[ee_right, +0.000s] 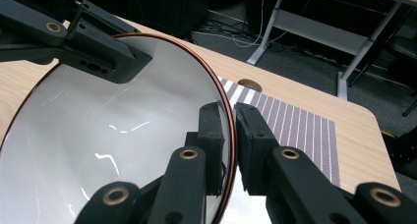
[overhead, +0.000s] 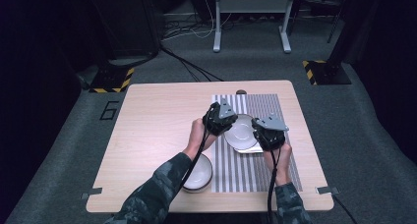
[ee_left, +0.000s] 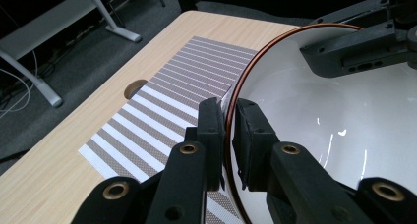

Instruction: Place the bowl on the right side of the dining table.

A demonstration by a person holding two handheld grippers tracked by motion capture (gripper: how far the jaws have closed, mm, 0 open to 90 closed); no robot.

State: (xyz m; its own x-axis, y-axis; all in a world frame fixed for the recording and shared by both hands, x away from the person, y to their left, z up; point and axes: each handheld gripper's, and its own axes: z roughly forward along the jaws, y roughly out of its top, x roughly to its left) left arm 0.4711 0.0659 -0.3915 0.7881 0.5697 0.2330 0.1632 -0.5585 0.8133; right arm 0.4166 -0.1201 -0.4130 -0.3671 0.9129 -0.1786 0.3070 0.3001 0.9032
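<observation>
Bowl (overhead: 241, 133), white with a brown rim, hangs between both claws: the left claw (overhead: 227, 125) pinches its rim at nine o'clock, the right claw (overhead: 259, 135) pinches it at three o'clock. It sits above the striped placemat (overhead: 265, 106) on the desk (overhead: 157, 116). A second bowl (overhead: 199, 174) rests at the mat's seven o'clock.

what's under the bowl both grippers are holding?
Under the white bowl lies the striped placemat, with a white flat piece poking out at its near edge. The rest beneath is covered by the bowl.
</observation>
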